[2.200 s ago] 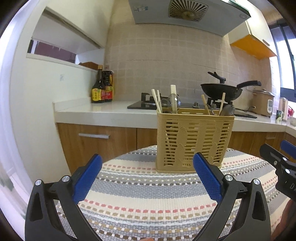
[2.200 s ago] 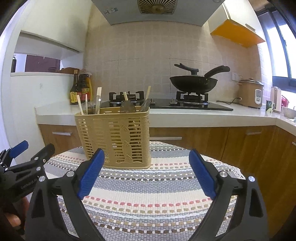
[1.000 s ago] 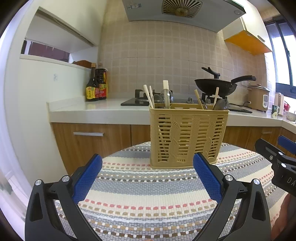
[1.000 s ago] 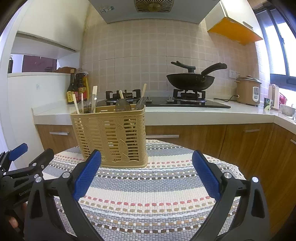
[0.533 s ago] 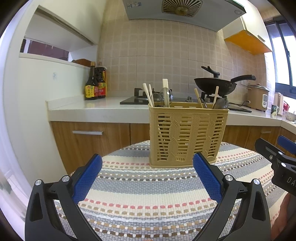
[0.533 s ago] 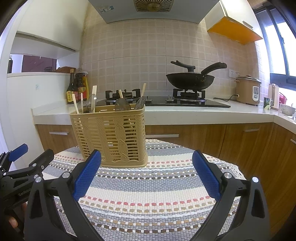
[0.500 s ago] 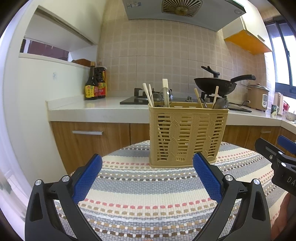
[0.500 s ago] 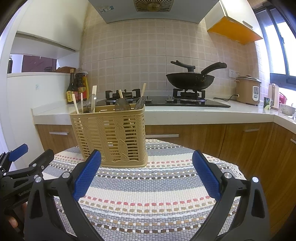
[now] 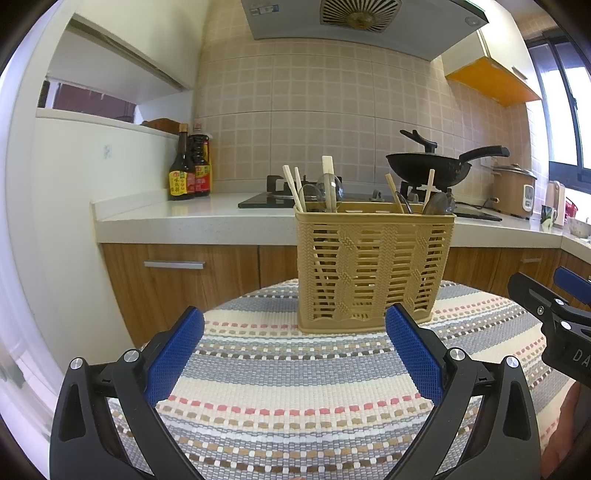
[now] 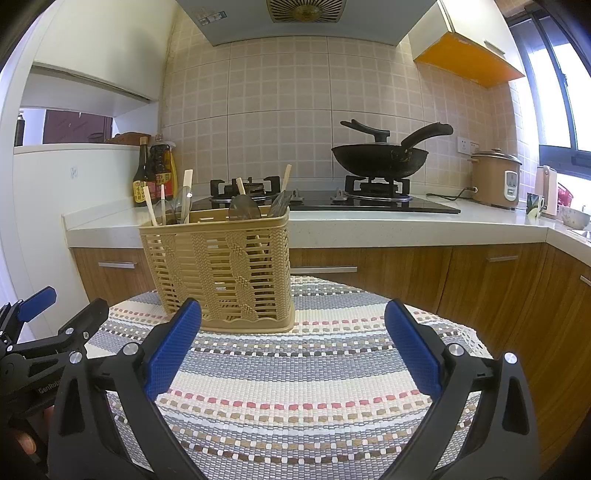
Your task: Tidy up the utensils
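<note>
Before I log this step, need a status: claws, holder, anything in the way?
Left claw open, empty. Right claw open, empty. Utensil basket upright on striped mat, chopsticks and spoons inside. Path clear.

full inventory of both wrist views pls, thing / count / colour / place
utensil basket: 1, tan slatted plastic, on the striped cloth
chopsticks: several, pale wood, upright in the basket, exact count unclear
spoons: at least three, grey metal, bowls up in the basket
striped cloth: 1, grey, cream and red, covers the round table
wok: 1, black, on the right burner
gas hob: 1, black, on the counter
sauce bottles: 2, dark with yellow and red labels, counter's left end
rice cooker: 1, tan, counter's right end
range hood: 1, grey, above the hob
left gripper: 1, black with blue pads, open, empty
right gripper: 1, black with blue pads, open, empty
</note>
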